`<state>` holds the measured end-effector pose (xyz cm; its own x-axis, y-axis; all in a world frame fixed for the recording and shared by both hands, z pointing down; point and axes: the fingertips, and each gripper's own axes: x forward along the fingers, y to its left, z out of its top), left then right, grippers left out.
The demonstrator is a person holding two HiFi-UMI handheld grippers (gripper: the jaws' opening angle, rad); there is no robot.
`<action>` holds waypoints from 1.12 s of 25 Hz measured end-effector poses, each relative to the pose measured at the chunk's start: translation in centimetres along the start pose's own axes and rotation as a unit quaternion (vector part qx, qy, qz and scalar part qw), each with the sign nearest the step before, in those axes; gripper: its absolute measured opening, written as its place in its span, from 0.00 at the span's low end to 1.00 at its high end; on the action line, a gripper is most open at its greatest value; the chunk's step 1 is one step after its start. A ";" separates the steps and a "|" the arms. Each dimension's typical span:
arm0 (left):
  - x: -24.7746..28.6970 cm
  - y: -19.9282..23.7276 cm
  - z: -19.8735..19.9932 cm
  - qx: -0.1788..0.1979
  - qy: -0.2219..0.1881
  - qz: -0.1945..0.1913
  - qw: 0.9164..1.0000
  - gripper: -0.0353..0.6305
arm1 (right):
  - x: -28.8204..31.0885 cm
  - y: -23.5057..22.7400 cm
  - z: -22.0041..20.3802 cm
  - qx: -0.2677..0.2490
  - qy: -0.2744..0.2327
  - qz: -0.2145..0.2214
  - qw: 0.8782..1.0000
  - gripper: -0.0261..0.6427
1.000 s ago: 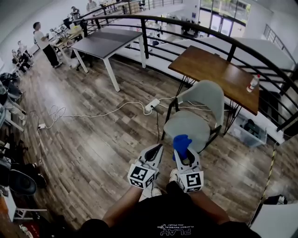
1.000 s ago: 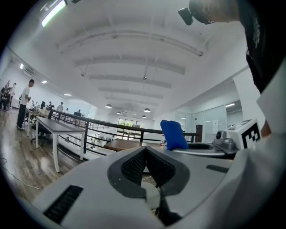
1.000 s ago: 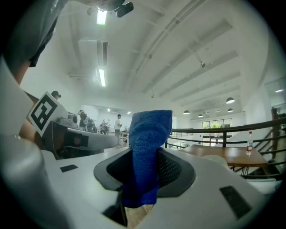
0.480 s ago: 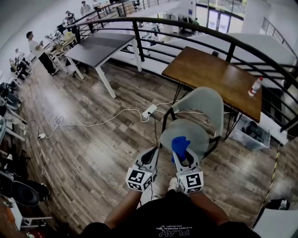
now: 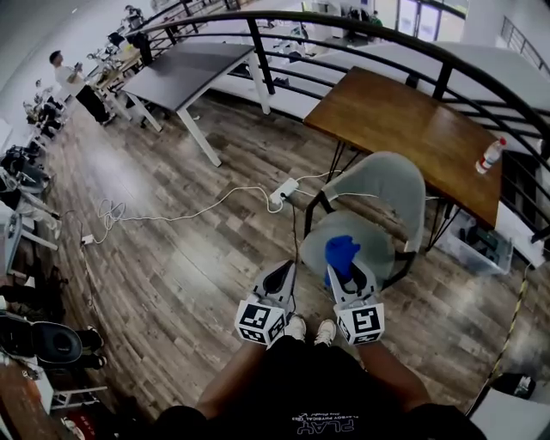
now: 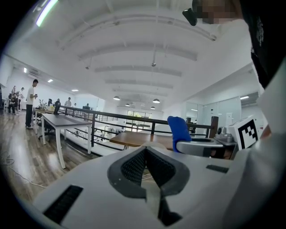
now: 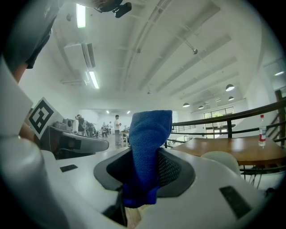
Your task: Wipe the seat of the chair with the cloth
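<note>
A grey chair point(image 5: 378, 185) with a black frame stands in front of me; its seat point(image 5: 339, 230) is pale grey. My right gripper point(image 5: 351, 273) is shut on a blue cloth point(image 5: 341, 253), which sticks up from the jaws above the seat's near part. In the right gripper view the blue cloth point(image 7: 146, 152) fills the gap between the jaws, and the chair's back point(image 7: 220, 159) shows low at right. My left gripper point(image 5: 282, 277) hangs left of the chair over the floor, jaws closed with nothing in them. The left gripper view shows the cloth point(image 6: 178, 133) off to the right.
A brown wooden table point(image 5: 404, 129) with a bottle point(image 5: 489, 155) stands behind the chair by a black railing point(image 5: 344, 21). A power strip point(image 5: 283, 191) and white cable lie on the wooden floor at left. A grey table point(image 5: 185, 73) and people point(image 5: 73, 84) are farther off.
The view has shifted slightly and both grippers sit a little lower in it. The right gripper still holds the cloth above the seat.
</note>
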<state>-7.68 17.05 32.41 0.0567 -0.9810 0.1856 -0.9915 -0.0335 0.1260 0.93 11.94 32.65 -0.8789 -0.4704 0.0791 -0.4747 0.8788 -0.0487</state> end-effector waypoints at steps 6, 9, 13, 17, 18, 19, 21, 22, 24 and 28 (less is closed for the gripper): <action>2.1 0.9 -0.1 -0.003 0.006 -0.003 1.000 0.05 | 1.8 -1.4 -0.5 0.004 0.003 -0.004 1.000 0.24; 4.1 1.8 0.7 0.000 -0.001 -0.012 1.000 0.05 | 3.4 -2.2 -0.2 -0.003 0.000 -0.006 1.000 0.24; 7.4 3.9 1.2 0.001 -0.005 -0.030 1.000 0.05 | 6.3 -4.0 -0.6 -0.007 0.007 -0.025 1.000 0.24; 11.7 6.3 1.9 0.010 0.002 -0.060 0.998 0.05 | 10.0 -7.1 -0.7 -0.011 0.020 -0.052 0.998 0.24; 12.9 6.9 2.2 0.014 0.004 -0.068 0.998 0.05 | 10.9 -8.0 -0.6 -0.012 0.022 -0.060 0.998 0.24; 14.1 7.6 2.5 0.016 0.006 -0.076 0.997 0.05 | 11.9 -8.8 -0.4 -0.013 0.024 -0.068 0.997 0.24; 16.4 9.2 3.1 0.021 0.014 -0.089 0.996 0.05 | 13.7 -10.2 -0.2 -0.010 0.027 -0.085 0.996 0.24; 17.3 10.0 3.4 0.024 0.016 -0.095 0.995 0.05 | 14.6 -10.6 -0.1 -0.005 0.028 -0.093 0.995 0.24; 18.9 11.5 4.1 0.033 0.016 -0.108 0.993 0.05 | 16.3 -11.1 -0.1 0.004 0.030 -0.108 0.994 0.24; 21.7 12.7 4.6 0.045 0.034 -0.149 0.987 0.05 | 19.7 -11.9 -0.9 0.018 0.041 -0.130 0.991 0.24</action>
<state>-19.58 -5.49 33.59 0.3513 -0.9105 0.2179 -0.9361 -0.3375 0.0988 -10.66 -7.69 35.65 -0.7214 -0.6704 0.1736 -0.6864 0.7254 -0.0510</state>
